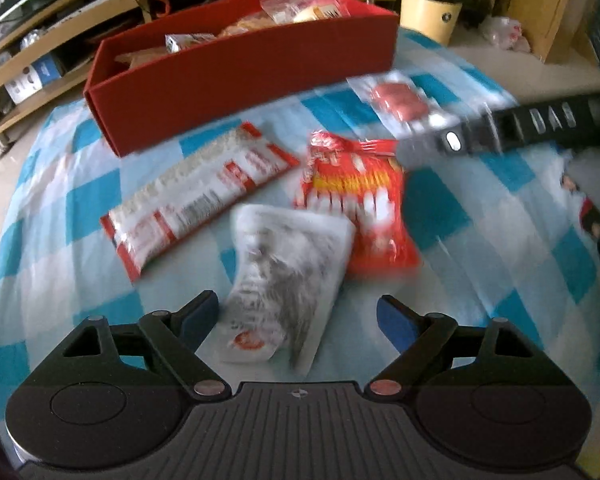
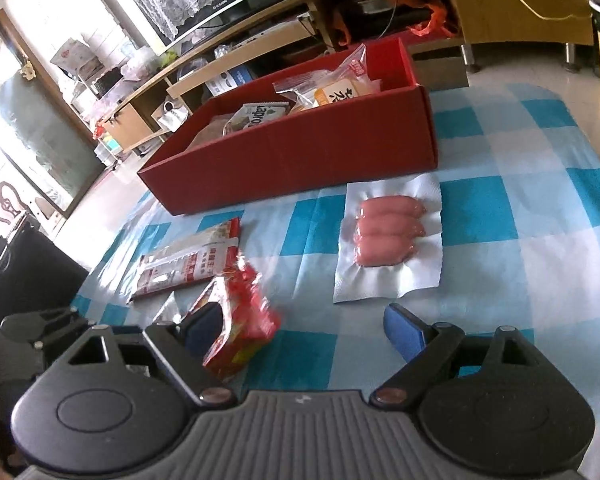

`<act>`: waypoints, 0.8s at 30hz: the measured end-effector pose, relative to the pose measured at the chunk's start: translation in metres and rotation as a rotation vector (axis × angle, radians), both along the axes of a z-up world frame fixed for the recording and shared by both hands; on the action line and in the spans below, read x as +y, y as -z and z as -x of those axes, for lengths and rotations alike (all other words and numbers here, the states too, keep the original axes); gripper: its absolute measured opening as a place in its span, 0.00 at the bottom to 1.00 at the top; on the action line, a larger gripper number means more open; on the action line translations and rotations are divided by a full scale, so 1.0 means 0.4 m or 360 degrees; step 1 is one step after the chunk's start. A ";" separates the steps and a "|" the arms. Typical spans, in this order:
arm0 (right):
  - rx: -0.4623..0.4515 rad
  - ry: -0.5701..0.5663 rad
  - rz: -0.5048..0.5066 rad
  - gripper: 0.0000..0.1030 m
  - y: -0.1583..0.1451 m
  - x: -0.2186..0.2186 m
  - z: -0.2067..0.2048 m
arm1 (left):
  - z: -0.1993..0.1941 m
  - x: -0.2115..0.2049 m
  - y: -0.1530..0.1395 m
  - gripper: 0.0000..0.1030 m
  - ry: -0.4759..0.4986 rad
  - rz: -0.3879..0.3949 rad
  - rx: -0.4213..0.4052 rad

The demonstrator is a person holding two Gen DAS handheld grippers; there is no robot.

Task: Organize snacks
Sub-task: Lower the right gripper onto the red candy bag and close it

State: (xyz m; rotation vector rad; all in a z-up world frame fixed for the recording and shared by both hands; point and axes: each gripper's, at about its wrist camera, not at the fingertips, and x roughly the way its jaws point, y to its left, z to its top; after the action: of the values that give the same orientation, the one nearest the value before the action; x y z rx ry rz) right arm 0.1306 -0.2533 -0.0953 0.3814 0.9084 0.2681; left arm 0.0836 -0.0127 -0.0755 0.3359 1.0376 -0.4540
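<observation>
While motion blurs it, white packet unreadable — jaws apart.

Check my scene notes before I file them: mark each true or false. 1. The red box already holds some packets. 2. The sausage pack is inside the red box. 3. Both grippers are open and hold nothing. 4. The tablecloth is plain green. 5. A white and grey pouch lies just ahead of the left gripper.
1. True: the red box has packets inside.
2. False: the sausage pack lies on the tablecloth, in front of the box.
3. True: the left gripper and right gripper stand open, gripping nothing.
4. False: it is blue and white checked.
5. True: the white and grey pouch lies there.
</observation>
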 end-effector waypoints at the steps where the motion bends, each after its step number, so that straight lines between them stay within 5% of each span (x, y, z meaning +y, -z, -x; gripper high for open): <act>1: 0.0003 -0.0008 0.0004 0.82 -0.001 0.003 0.003 | 0.010 -0.003 0.001 0.88 0.0006 0.0002 0.0005; 10: 0.0021 -0.0074 0.0095 0.82 -0.001 0.031 0.020 | -0.013 0.005 -0.003 0.92 -0.0221 0.0146 0.0007; 14: 0.0007 -0.0086 0.0122 0.82 0.001 0.036 0.024 | -0.006 -0.020 0.006 0.91 -0.0263 0.0037 -0.0103; 20: -0.0035 -0.0147 0.0097 0.97 0.010 0.044 0.029 | 0.006 -0.009 -0.001 0.73 -0.0297 0.0083 -0.0130; 24: -0.0051 -0.0080 -0.0022 0.98 0.016 0.023 0.032 | 0.012 -0.001 -0.008 0.63 -0.0321 0.0096 -0.0125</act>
State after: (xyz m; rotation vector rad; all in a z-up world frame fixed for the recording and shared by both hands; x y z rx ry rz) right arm 0.1179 -0.2442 -0.1019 0.3665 0.8858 0.3263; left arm 0.0788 -0.0130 -0.0722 0.1914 0.9683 -0.2876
